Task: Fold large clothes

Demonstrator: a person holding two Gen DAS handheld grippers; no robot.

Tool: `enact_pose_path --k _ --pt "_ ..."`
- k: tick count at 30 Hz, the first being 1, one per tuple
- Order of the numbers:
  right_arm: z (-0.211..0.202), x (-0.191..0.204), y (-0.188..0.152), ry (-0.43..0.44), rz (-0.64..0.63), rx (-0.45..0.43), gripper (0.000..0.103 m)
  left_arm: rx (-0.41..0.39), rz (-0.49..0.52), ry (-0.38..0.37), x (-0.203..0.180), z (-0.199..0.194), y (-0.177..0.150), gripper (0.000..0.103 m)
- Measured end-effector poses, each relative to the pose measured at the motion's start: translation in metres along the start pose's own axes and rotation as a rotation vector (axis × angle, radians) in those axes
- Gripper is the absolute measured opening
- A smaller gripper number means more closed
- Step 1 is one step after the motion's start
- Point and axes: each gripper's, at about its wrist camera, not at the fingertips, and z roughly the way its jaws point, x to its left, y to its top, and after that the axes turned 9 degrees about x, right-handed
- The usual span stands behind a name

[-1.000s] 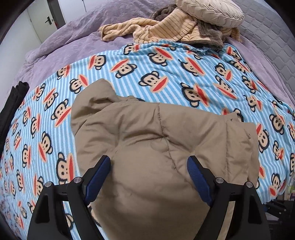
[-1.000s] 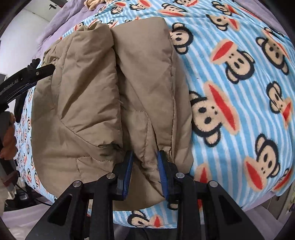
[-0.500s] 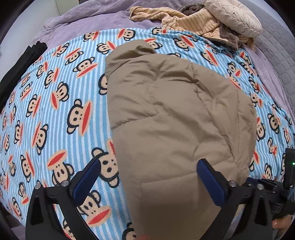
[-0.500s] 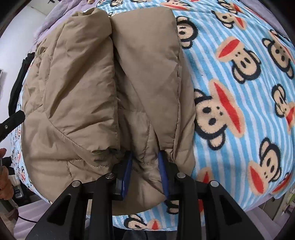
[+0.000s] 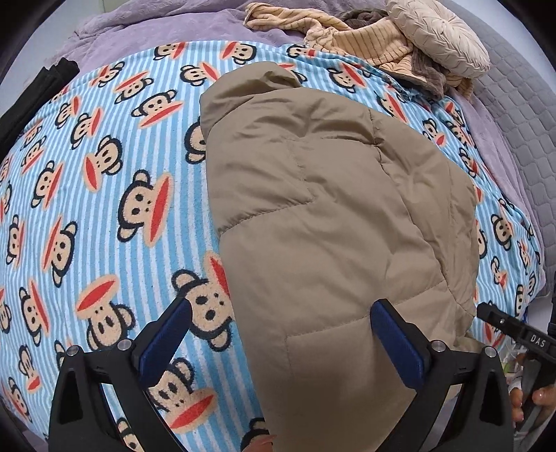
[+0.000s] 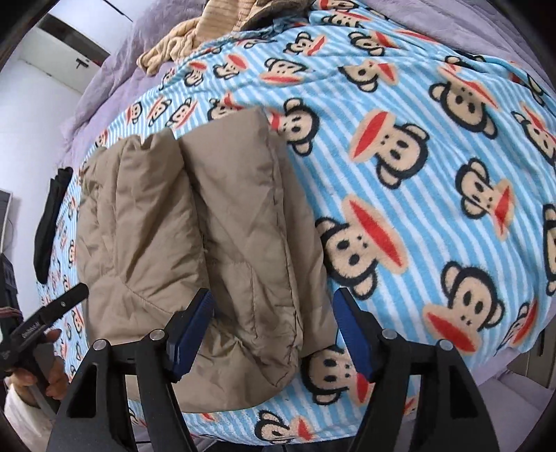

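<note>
A tan padded jacket (image 5: 333, 222) lies folded into a long bundle on the blue striped monkey-print blanket (image 5: 104, 194). In the right wrist view the jacket (image 6: 194, 236) shows two folded panels side by side, its near end at the bed's front edge. My left gripper (image 5: 278, 344) is open above the jacket's near left edge, holding nothing. My right gripper (image 6: 274, 330) is open just above the jacket's near right corner, its fingers apart and clear of the fabric. A hand holds the other gripper's handle at the frame edge in each view.
A pile of beige striped clothes (image 5: 375, 38) and a cream round cushion (image 5: 441, 41) sit at the far end on the purple bedspread (image 5: 146, 27). A black garment (image 6: 52, 215) lies at the left edge of the bed. The blanket (image 6: 434, 174) spreads right of the jacket.
My right gripper has opened and let go of the jacket's corner, then pulled back and up. My left gripper stayed open and shifted a little left along the jacket's near edge.
</note>
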Motion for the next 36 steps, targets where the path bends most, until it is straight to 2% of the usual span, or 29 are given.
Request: enact_pose_path --k 1,4,10,15,17,22,29,33,34,36 --pt "-0.001 -0.002 0.003 0.014 0.004 -0.004 0.075 0.006 -0.004 -0.013 0.003 0.002 0.002 0.103" --pt "0.001 -0.003 0.014 0.054 0.005 0.003 0.087 0.021 -0.023 -0.060 0.011 0.003 0.006 0.103" --pt "0.008 -0.015 0.040 0.109 -0.025 0.050 0.087 0.048 -0.061 -0.147 0.024 0.009 0.010 0.103" --pt "0.026 -0.029 0.058 0.228 0.002 0.096 0.087 0.051 -0.085 -0.225 0.030 0.015 0.013 0.103" --pt "0.032 -0.035 0.066 0.267 0.011 0.108 0.103 0.052 -0.086 -0.253 0.031 0.018 0.015 0.103" --pt "0.052 -0.056 0.087 0.345 0.069 0.127 0.103 0.052 -0.114 -0.343 0.039 0.029 0.027 0.103" --pt "0.089 -0.064 0.110 0.557 0.127 0.193 0.103 0.076 -0.128 -0.455 0.047 0.052 0.043 0.103" --pt "0.088 -0.049 0.115 0.745 0.068 0.218 0.103 0.132 -0.155 -0.534 0.053 0.070 0.049 0.103" --pt "0.084 -0.043 0.117 0.754 0.031 0.219 0.103 0.140 -0.160 -0.551 0.055 0.073 0.050 0.103" --pt "0.077 -0.027 0.118 0.718 -0.062 0.232 0.103 0.148 -0.158 -0.563 0.056 0.077 0.051 0.103"
